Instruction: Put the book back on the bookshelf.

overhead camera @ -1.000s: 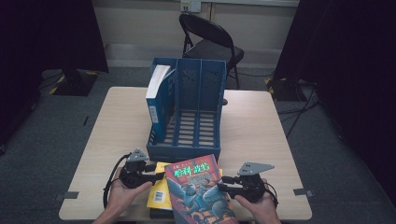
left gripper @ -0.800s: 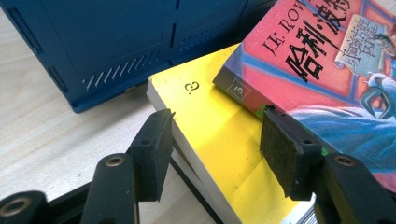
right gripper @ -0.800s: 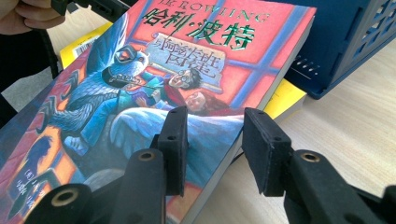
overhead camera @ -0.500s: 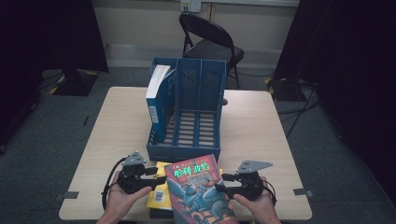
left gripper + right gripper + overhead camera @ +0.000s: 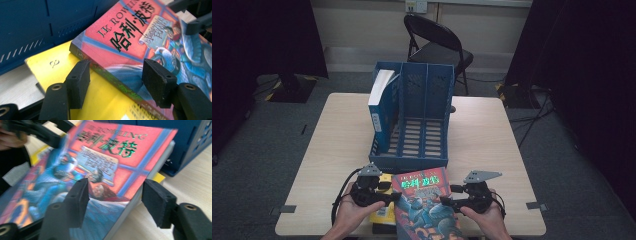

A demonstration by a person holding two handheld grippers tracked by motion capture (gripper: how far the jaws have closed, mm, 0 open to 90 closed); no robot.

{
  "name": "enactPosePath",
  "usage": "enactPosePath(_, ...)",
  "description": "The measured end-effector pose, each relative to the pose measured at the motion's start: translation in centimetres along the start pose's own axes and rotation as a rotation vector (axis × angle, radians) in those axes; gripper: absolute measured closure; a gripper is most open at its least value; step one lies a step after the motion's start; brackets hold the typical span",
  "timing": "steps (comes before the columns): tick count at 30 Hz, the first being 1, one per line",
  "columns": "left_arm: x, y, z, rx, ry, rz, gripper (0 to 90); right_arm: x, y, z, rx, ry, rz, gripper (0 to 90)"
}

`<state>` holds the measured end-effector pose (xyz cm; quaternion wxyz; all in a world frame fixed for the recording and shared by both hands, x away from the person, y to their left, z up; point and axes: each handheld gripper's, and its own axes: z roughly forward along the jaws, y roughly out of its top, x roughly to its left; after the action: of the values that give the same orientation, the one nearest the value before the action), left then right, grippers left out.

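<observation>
In the left gripper view, the jaws of the left gripper (image 5: 113, 80) are seen standing apart, with the spine edge of the red-and-blue book (image 5: 140, 42) lying between them; neither pad is pressed against it. These jaws have just been opening. One pad hangs over the yellow book (image 5: 62, 67) beneath, the other over the painted cover.

In the right gripper view, the jaws of the right gripper (image 5: 115, 200) are likewise parted around the opposite long edge of the red-and-blue book (image 5: 105, 157), where the pale page block is shown. One pad is seen over the cover and the other over the bare counter (image 5: 190, 185), with no pressure on the book. These jaws too have just been opening.

From the high view, the left gripper (image 5: 391, 196) and right gripper (image 5: 447, 200) are found at either side of the red-and-blue book (image 5: 424, 200), each held in a hand near the front edge of the counter (image 5: 327, 150). The red-and-blue book is laid flat on top of the yellow book (image 5: 384, 212), which juts out at its left.

Just behind the books, a blue file rack (image 5: 414, 120) with three compartments is placed at mid-counter. A white-and-blue book (image 5: 379, 105) is stood upright in its left compartment. A black folding chair (image 5: 437, 45) is seen beyond the counter.
</observation>
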<state>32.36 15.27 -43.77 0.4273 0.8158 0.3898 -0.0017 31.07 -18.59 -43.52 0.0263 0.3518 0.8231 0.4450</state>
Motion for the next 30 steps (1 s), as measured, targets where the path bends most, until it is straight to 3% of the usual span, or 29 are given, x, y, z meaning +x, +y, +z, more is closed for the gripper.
enactPosePath(3,0.3,0.2,0.4,-0.016,-0.014,-0.003,41.5,0.2,-0.2,-0.6,-0.009,-0.003,0.002,45.0)
enactPosePath(5,0.3,0.4,0.7,-0.016,-0.007,-0.001,41.4,0.3,-0.7,-0.4,0.008,-0.027,0.001,42.0)
enactPosePath(8,0.3,0.7,1.0,-0.012,-0.004,0.008,40.2,0.0,-1.1,-0.6,0.004,-0.015,0.026,42.0)
enactPosePath(11,0.3,0.6,1.2,-0.03,-0.01,0.015,40.0,0.1,-1.0,-0.6,0.001,-0.041,0.016,38.4)
enactPosePath(16,0.4,0.2,1.1,-0.04,-0.026,0.025,40.2,-0.4,-0.7,0.1,0.015,-0.022,0.053,31.0)
enactPosePath(20,0.4,0.1,1.1,-0.048,-0.022,0.026,40.3,-0.5,-0.7,0.3,0.011,-0.017,0.066,31.1)
enactPosePath(25,0.2,-0.1,1.1,-0.056,-0.014,0.02,39.7,-0.2,-0.5,-0.1,0.002,-0.05,0.042,39.5)
enactPosePath(30,0.1,-0.4,1.1,-0.076,-0.015,0.018,40.0,-0.2,-0.5,-0.5,-0.028,-0.049,0.046,45.3)
